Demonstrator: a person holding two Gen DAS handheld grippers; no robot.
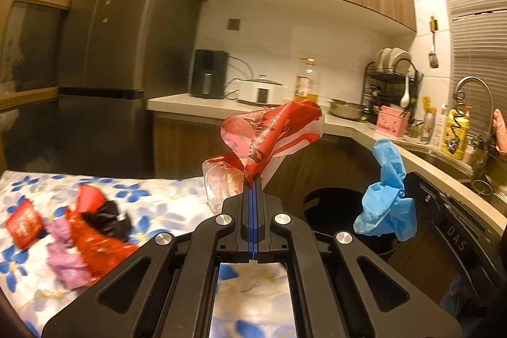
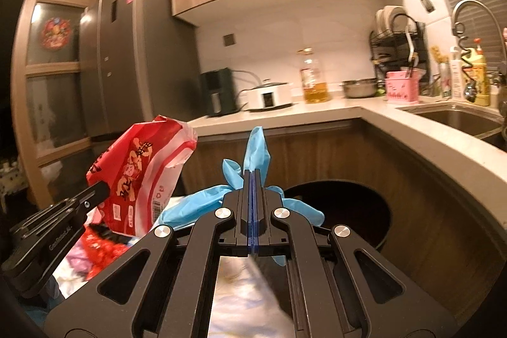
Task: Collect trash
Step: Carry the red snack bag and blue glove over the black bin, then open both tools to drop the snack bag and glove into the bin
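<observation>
My left gripper (image 1: 253, 179) is shut on a red and white snack wrapper (image 1: 272, 132), held up beyond the table edge. The right wrist view shows that wrapper (image 2: 139, 173) at the left, with the left gripper (image 2: 106, 190) clamped on it. A crumpled blue glove (image 2: 256, 148) is pinched in my right gripper (image 2: 252, 175), which is shut. The same glove (image 1: 386, 195) hangs at the right of the left wrist view, over the rim of a round black bin (image 1: 332, 205). That bin (image 2: 348, 211) stands on the floor just ahead and below both grippers.
More trash, red packets (image 1: 25, 224), a pink wrapper (image 1: 66, 258) and a black scrap (image 1: 107, 217), lies on the flower-patterned tablecloth (image 1: 152, 201). A wooden counter (image 2: 317, 110) with a sink (image 2: 459, 119), dish rack and appliances curves behind the bin. A fridge (image 1: 126, 21) stands at the left.
</observation>
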